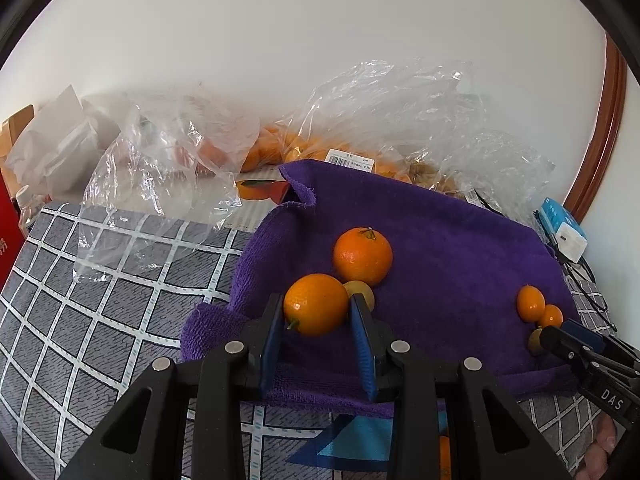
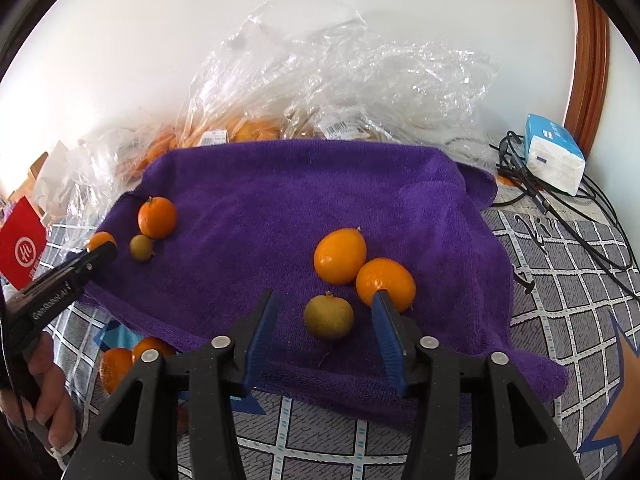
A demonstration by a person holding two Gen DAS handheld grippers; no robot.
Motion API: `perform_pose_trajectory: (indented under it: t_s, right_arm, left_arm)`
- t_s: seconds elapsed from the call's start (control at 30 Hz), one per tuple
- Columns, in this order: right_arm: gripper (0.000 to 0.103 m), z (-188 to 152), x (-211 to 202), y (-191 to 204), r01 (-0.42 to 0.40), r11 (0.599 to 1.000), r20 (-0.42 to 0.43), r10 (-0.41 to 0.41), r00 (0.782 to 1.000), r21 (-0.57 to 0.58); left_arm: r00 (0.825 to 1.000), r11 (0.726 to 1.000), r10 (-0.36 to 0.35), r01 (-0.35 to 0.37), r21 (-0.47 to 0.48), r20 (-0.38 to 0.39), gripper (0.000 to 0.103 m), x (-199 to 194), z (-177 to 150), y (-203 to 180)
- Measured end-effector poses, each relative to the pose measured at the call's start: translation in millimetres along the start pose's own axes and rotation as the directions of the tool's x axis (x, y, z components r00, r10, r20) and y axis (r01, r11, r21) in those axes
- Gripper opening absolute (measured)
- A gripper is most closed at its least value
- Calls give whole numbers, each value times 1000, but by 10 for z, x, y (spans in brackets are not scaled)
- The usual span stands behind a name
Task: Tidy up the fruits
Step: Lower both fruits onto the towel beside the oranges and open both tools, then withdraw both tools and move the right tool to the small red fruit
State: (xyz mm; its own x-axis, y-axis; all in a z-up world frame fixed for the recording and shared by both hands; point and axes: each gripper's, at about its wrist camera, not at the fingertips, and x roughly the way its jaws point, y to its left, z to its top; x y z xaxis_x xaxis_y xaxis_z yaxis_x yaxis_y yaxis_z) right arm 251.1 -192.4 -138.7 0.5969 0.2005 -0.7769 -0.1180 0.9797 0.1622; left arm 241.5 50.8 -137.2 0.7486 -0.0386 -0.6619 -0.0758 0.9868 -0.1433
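A smooth, round orange (image 1: 316, 305) with a short green stem is clamped between the ribbed blue pads of the left hand-held gripper (image 1: 317, 312), low over a plush purple towel (image 1: 460, 248) spread on a grey grid-patterned tabletop (image 1: 100, 300). Just behind it a second orange (image 1: 363, 256) is seen, with a small dull yellow-green fruit (image 1: 362, 292) wedged between the two. The right hand-held gripper (image 2: 325, 312) is held apart — a russet-green round fruit (image 2: 329, 317) lies between its fingers, untouched, beside two glossy oval oranges (image 2: 340, 256). Crinkled clear plastic bags (image 2: 340, 80) of fruit are heaped against the wall.
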Motion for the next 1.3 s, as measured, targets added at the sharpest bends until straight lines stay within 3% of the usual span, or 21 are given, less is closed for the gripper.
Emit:
perform_pose_trajectory:
  t_s: [0.63,0.77,0.87,1.07,1.17,1.3]
  right_arm:
    - [52,2,41,-20,17,1000,-4,-17,1000,4]
    - [52,2,14,-40,17,1000,6,-17,1000,8]
    - [55,12,-14,-56,21,1000,18,-21,1000,13]
    - [56,37,-98,-67,23,999,54,-24,998,27]
    - [56,81,-150,-48,-3,999,11,3,1000,36]
    - [56,37,-429,74,9,1000,50,-10,999,25]
  left_arm:
    - [1000,1000,7,-7,1,-2,32,14,-5,-6]
    - [1000,1000,-5,5,2,0,40,8,-2,-8]
    - [1000,1000,-9,9,-2,13,45,-29,-3,-8]
    - [998,1000,-4,4,-8,64,46,-164,13,-21]
    - [995,999,-26,28,-29,93,46,-295,34,3]
    - [995,999,34,-31,-27,89,47,-504,23,56]
